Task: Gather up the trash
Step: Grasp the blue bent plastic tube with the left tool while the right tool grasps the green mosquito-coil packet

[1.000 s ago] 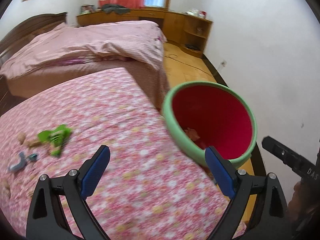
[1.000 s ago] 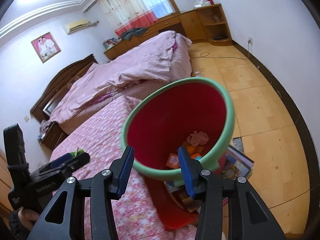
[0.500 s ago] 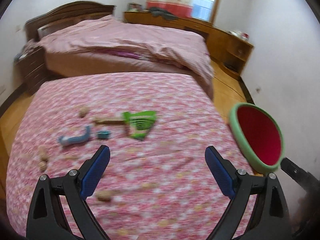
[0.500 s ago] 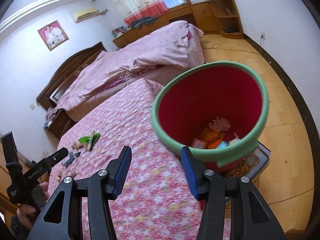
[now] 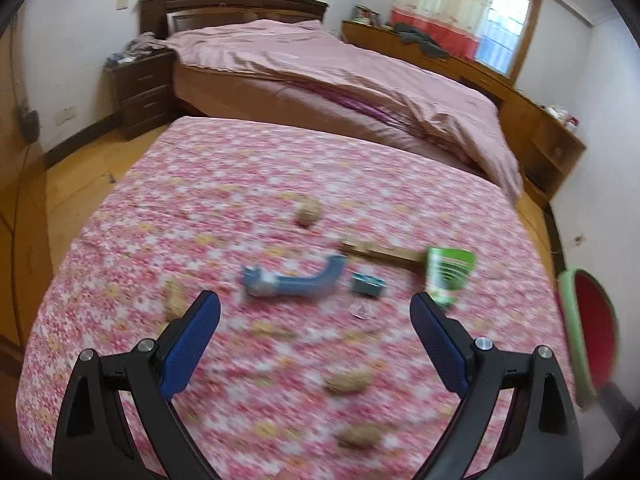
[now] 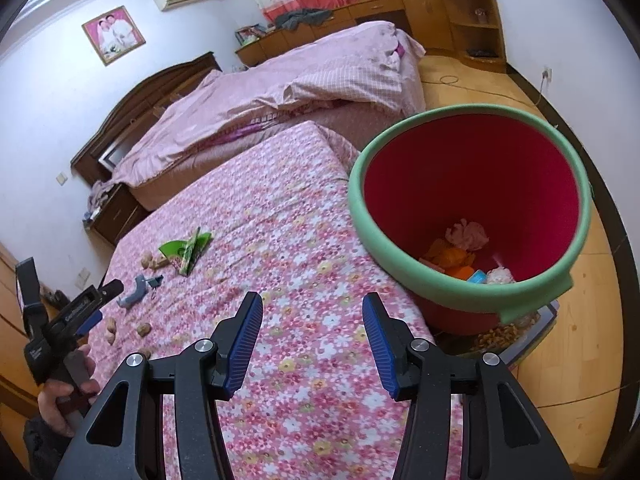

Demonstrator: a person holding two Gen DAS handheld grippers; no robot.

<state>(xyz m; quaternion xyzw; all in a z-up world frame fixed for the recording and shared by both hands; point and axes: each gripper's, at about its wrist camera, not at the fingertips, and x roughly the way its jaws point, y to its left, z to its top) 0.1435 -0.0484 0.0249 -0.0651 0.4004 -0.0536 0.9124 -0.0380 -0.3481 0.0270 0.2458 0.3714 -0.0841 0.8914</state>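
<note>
Trash lies on the pink flowered cover point(image 5: 280, 168): a blue bent plastic piece point(image 5: 294, 282), a small teal scrap point(image 5: 367, 285), a green wrapper point(image 5: 446, 274) on a wooden stick point(image 5: 382, 254), and several nut shells point(image 5: 347, 381). My left gripper point(image 5: 314, 338) is open and empty, just short of the blue piece. A red bin with a green rim point(image 6: 468, 216) stands at the bed's right edge and holds crumpled paper and wrappers. My right gripper point(image 6: 312, 344) is open and empty over the cover, left of the bin. The left gripper point(image 6: 90, 306) also shows in the right wrist view.
A second bed with a pink quilt point(image 5: 360, 76) lies behind. A dark nightstand point(image 5: 140, 92) stands at its left. Wooden cabinets point(image 6: 460, 16) line the far wall. Wooden floor point(image 6: 580, 340) lies right of the bin, over some magazines point(image 6: 520, 332).
My left gripper has swung left from the bin to face the trash on the cover. My right gripper has drawn back from the bin and opened wider.
</note>
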